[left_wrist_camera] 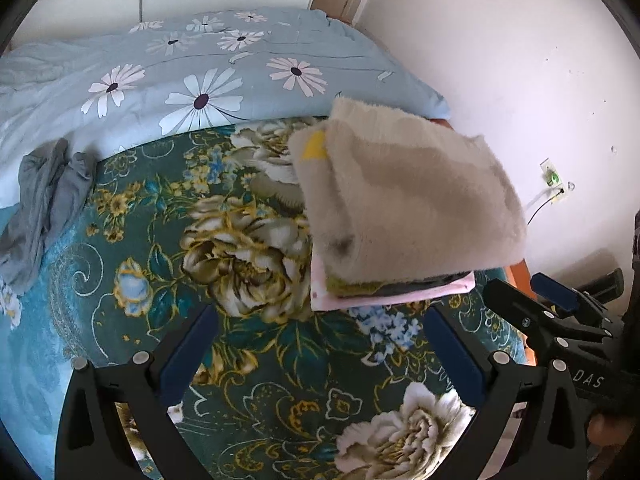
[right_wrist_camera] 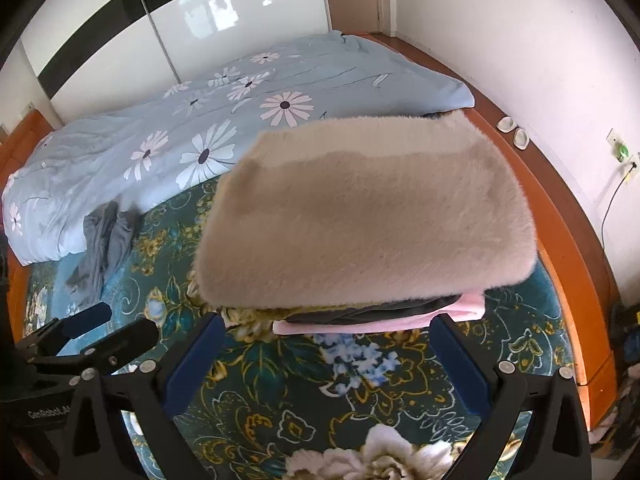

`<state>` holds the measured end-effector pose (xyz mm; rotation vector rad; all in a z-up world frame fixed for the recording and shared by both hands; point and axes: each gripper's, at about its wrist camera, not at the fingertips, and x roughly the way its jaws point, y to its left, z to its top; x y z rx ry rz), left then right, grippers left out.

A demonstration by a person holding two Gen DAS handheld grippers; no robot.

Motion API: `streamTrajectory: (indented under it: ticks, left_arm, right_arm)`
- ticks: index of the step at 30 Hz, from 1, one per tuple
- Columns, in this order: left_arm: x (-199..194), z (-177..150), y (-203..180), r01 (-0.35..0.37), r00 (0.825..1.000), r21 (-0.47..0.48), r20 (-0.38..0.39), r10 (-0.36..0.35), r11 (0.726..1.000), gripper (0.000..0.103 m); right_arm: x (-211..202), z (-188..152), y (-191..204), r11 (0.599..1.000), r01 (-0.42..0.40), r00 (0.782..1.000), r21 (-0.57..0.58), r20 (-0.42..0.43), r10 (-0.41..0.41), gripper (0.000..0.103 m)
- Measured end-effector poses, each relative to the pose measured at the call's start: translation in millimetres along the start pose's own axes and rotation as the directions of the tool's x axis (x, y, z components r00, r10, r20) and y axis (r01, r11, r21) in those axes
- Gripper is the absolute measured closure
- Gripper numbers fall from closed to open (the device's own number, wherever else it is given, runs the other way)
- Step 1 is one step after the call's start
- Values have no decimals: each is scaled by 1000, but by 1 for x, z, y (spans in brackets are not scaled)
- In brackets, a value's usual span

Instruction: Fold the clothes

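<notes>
A stack of folded clothes sits on the green floral bedsheet [left_wrist_camera: 248, 248]. On top is a folded beige fuzzy garment [left_wrist_camera: 404, 204], also in the right wrist view [right_wrist_camera: 368, 216]. Under it lie a dark layer and a folded pink garment [left_wrist_camera: 400, 298], which shows in the right wrist view too [right_wrist_camera: 468, 308]. A crumpled grey garment [left_wrist_camera: 44, 208] lies unfolded to the left [right_wrist_camera: 104, 252]. My left gripper [left_wrist_camera: 320, 356] is open and empty, just short of the stack. My right gripper [right_wrist_camera: 328, 364] is open and empty, its fingers in front of the stack's near edge.
A light blue daisy-print quilt [left_wrist_camera: 180, 76] is bunched at the far side of the bed [right_wrist_camera: 200, 120]. An orange wooden bed frame [right_wrist_camera: 568, 240] runs along the right by the white wall. A wall socket with a cable [right_wrist_camera: 620, 156] is at right.
</notes>
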<state>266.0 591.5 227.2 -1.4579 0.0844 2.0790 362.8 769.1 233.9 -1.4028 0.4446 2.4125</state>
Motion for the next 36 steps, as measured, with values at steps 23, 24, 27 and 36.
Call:
streamTrajectory:
  ticks: [23,24,27,36]
  left_arm:
    - [15,16,-22,-98,989,107,-101,109,989,1]
    - [16,17,-23,-103,988,114,-102,114,988,0]
    - [19,19,-26,-114,986,132,-107,129,985,0]
    - [27,27,-34,-120,983,159,-121,140,980,1]
  right_arm:
    - [21,-4,-19,997,-58,998,51,6,57,0]
    - [21,-4,-20,997,-57,998,55,6,57,0]
    - [24,-4,-24,996,-57,998,62,5,56,0]
    - [29,-1,-32,995,-56,998,77,3,56,0]
